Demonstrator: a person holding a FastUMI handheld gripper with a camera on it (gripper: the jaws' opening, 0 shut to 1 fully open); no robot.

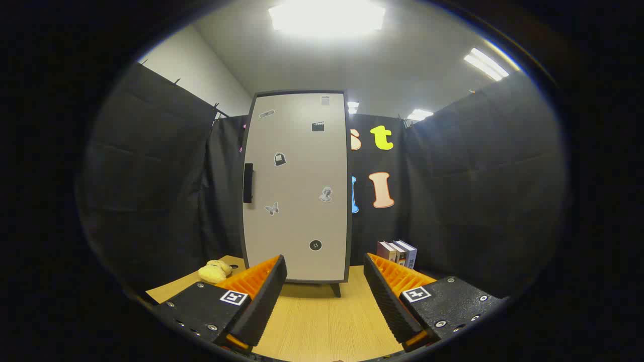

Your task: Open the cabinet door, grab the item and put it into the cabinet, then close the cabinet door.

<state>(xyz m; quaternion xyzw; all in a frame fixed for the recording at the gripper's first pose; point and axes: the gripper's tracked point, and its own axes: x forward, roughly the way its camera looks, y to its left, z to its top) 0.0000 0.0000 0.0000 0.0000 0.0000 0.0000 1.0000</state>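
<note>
Gripper agape before closed cabinet, plush toy left, books right.

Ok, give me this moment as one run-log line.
stage: door not yet opened | gripper: open, holding nothing | cabinet door: closed, beyond fingers | handle: on door's left edge | yellow plush item: on table, left of cabinet

Your gripper cam sits low over the table, facing the closed cabinet mid-frame, near; gripper fingers spread wide at bottom.
</note>
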